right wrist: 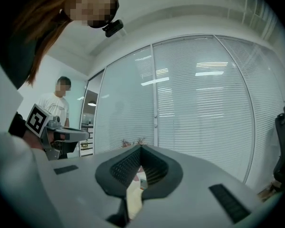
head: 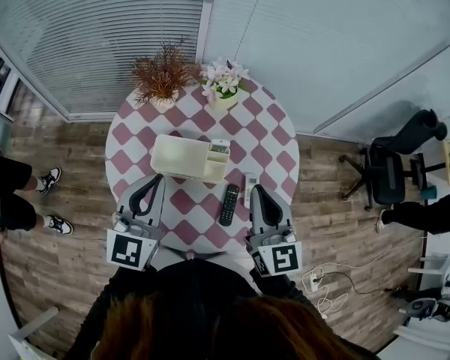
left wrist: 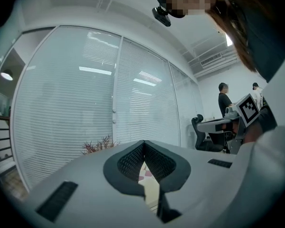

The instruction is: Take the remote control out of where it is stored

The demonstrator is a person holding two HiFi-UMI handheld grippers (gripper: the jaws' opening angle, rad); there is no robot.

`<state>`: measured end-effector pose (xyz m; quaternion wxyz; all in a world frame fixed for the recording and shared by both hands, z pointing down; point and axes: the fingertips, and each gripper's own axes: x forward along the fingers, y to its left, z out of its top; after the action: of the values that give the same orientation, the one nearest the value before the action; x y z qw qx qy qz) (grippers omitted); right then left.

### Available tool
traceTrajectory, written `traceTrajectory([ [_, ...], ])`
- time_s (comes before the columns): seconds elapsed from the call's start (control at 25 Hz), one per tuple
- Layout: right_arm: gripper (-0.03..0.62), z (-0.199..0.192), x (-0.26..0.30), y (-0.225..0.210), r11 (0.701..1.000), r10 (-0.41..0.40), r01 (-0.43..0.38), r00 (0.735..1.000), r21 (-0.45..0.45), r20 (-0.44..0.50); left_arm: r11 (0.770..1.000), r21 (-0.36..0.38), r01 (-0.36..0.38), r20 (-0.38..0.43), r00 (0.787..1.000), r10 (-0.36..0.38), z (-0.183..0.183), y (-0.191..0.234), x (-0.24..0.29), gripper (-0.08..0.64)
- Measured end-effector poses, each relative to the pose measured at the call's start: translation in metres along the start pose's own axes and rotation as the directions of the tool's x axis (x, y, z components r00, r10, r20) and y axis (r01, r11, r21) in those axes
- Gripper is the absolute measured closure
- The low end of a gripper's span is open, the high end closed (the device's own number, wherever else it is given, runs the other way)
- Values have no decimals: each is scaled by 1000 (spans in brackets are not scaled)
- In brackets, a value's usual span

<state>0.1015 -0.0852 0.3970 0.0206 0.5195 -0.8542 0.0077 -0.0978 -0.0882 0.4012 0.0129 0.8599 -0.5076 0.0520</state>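
Storage box: a cream storage box [head: 168, 156] sits mid-table on the checked round table [head: 202, 118], its end compartment holding a pale item [head: 219, 149] I cannot identify.
Black remote: the black remote [head: 229, 204] lies flat on the cloth just in front of the storage box's right end, already outside it.
White remote: a white remote [head: 250, 185] lies just right of the black one, also in front of the box.
Left gripper: the left gripper [head: 157, 178] is held in front of the box's left side, jaws pressed together, gripping nothing.
Right gripper: the right gripper [head: 256, 189] has its tip right beside the white remote, jaws closed and empty.
Risk, knock: closed jaws this near could shove either remote toward the table's near edge.
Risk, grip: jaws must spread before any pick, or they only push.
Risk, target: the pale item in the box may be mistaken for a remote.
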Motion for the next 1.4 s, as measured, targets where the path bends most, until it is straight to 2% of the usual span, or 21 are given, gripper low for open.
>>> traceTrajectory([
  [0.2,578,2,6,-5,1000,-11,11,1000,19,11,999,31,-12,-18,1000,12,-1,2,-3,554],
  [0.4,578,-4,12,0,1000,-3,4,1000,22,-7,1000,-9,-29,16,999,29,2,7,-8,554],
  [0.8,578,-1,18,12,1000,17,-17,1000,13,-18,998,-13,-54,8,998,54,0,19,-9,554],
  [1.28,575,-35,55,20,998,-13,18,996,54,-89,997,-26,-69,-3,998,69,-8,31,-16,554],
  [1.36,554,-44,65,21,998,-20,25,994,50,-107,997,-27,-67,-3,998,67,-9,32,-16,554],
  [1.4,518,-49,70,21,998,-25,31,993,49,-117,997,-27,-65,-3,998,65,-10,32,-16,554],
])
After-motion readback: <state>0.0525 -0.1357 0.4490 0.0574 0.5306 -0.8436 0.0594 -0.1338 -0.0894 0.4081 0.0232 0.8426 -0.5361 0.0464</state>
